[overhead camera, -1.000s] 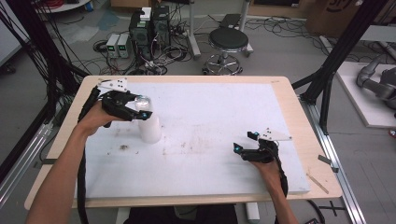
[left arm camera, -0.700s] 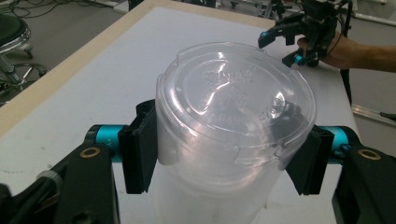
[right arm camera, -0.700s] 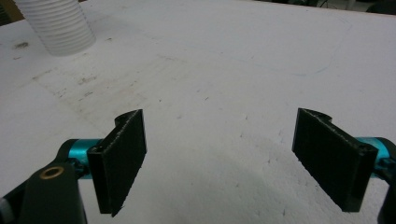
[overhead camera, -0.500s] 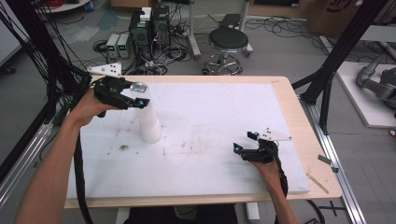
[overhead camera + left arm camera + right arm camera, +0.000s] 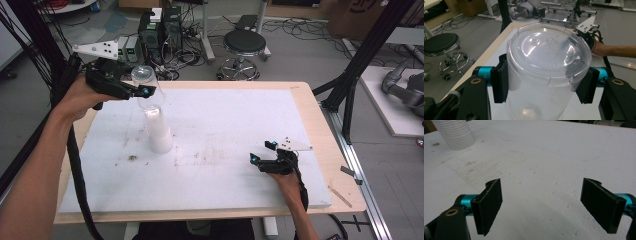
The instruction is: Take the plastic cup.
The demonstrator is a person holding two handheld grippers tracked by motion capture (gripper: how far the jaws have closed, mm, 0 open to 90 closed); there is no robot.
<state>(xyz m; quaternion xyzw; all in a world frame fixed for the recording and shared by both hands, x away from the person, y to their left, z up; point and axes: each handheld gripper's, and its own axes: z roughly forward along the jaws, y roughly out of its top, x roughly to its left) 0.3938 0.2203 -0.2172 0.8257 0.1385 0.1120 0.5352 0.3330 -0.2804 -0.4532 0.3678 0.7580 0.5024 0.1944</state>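
One raised left gripper (image 5: 131,90) grips the clear cup (image 5: 145,87).

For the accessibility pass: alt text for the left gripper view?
The left gripper clamps an upside-down clear plastic cup between its black pads, above the white table. Beyond it are the person's other hand, a stool and grey floor.

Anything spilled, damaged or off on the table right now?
No spill or damage. The left gripper grips a clear cup held upside down above the white cup stack, which stands upright. The white board has dark scuff marks near the stack. The right gripper is open and empty.
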